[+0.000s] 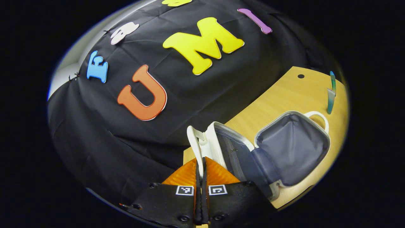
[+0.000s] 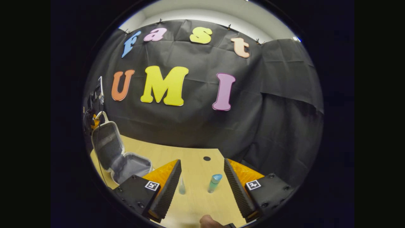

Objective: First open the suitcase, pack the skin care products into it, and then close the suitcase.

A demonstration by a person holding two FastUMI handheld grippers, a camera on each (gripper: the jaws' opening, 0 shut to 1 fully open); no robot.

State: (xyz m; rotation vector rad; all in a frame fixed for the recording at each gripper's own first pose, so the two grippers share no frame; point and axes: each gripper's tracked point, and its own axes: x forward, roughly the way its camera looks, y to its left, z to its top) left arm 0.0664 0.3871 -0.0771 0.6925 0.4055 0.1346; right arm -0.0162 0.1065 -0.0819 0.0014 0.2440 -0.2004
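The right claw [image 2: 202, 186] is wide apart, hovering low over the tabletop [image 2: 196, 202], and sitting in the gap between its fingers are two skin care items: a blue-green bottle [image 2: 214, 183] standing a bit tilted, and a smaller clear bottle [image 2: 182, 186] just beside the left finger. They're toward the back edge of the tabletop, near a small dark hole [image 2: 207, 158]. Neither finger is touching anything yet.

That's where I'd worry. With both bottles inside the gap, closing from here could catch one and knock the other flat, or squeeze them together so they squirt out sideways. The tall one looks top-heavy too, so a glancing finger could tip it and send it rolling toward the edge.

Off to the left the suitcase [image 2: 121, 158] is already open, lid [image 2: 106, 142] standing up. The left claw [image 1: 201, 171] is pressed together on the white handle [image 1: 193, 142] at the rim of the lid, holding it up near the tabletop's left corner. From that side you can see the grey lined bottom half [image 1: 294, 148] and the bottle [image 1: 331, 95] well beyond it. If that grip slips, I reckon the lid drops shut and blocks the packing.
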